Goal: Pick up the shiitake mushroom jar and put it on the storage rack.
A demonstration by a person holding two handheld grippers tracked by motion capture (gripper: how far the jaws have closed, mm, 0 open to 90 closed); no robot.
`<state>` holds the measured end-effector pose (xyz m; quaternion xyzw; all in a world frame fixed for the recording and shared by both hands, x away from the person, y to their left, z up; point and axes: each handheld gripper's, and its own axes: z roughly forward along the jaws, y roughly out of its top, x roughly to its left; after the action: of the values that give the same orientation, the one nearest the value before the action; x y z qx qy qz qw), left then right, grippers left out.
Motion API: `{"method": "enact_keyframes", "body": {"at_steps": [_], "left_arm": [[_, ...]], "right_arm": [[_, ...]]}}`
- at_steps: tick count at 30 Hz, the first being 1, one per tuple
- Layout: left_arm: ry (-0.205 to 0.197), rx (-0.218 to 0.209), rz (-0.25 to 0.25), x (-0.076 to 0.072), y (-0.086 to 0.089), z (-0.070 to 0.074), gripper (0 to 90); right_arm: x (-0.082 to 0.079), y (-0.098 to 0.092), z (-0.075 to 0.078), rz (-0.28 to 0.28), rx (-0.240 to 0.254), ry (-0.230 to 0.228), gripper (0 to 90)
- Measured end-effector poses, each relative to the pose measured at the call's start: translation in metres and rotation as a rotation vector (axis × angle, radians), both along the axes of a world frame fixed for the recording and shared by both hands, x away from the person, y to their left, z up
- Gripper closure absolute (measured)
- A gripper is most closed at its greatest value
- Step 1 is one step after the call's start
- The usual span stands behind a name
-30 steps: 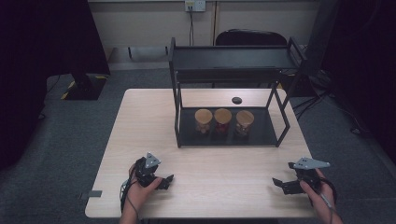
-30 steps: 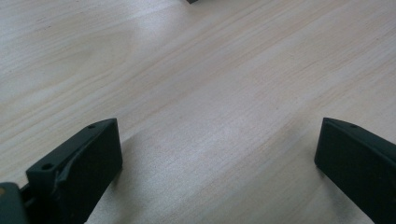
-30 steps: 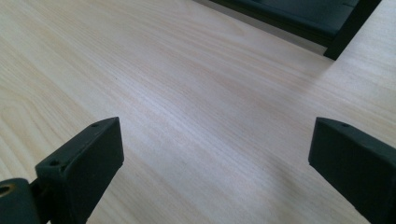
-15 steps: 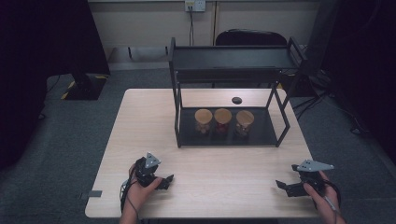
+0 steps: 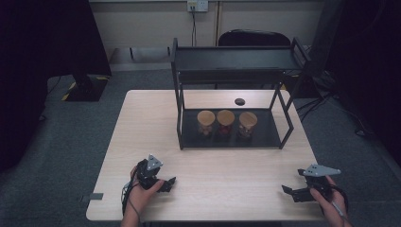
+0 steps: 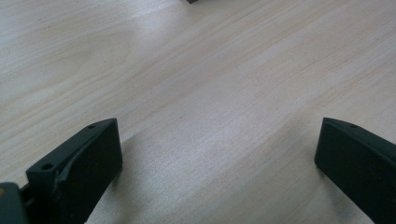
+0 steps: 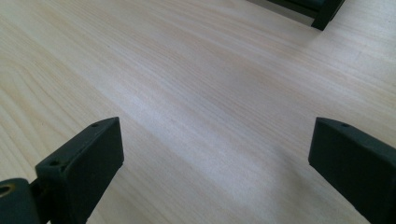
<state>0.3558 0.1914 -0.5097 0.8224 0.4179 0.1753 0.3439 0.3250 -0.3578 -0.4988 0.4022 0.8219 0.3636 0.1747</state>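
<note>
Three jars with tan lids (image 5: 225, 122) stand in a row on the lower shelf of a black metal rack (image 5: 180, 94) at the table's far middle. My left gripper (image 5: 166, 183) rests low over the wood near the front left, jaws wide apart and empty; the same left gripper (image 6: 215, 163) has only bare tabletop between its jaws in its own view. At the front right my right gripper (image 5: 289, 192) is also open over bare wood, and in the right gripper view that right gripper (image 7: 215, 161) holds nothing.
A small black round object (image 5: 239, 101) lies on the light wooden table (image 5: 142, 127) behind the rack. A dark chair (image 5: 255, 39) stands beyond the table. A rack foot (image 7: 327, 14) shows at the top of the right gripper view.
My right gripper has drifted slightly back toward the front right edge of the table. The left gripper has stayed in place.
</note>
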Motion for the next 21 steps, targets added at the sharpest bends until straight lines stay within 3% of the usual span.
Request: {"method": "enact_keyframes", "body": {"at_steps": [21], "left_arm": [[0.0, 0.0, 0.0, 0.0, 0.0, 0.0, 0.3]], "right_arm": [[-0.008, -0.0051, -0.0026, 0.011, -0.022, 0.006, 2.5]]}}
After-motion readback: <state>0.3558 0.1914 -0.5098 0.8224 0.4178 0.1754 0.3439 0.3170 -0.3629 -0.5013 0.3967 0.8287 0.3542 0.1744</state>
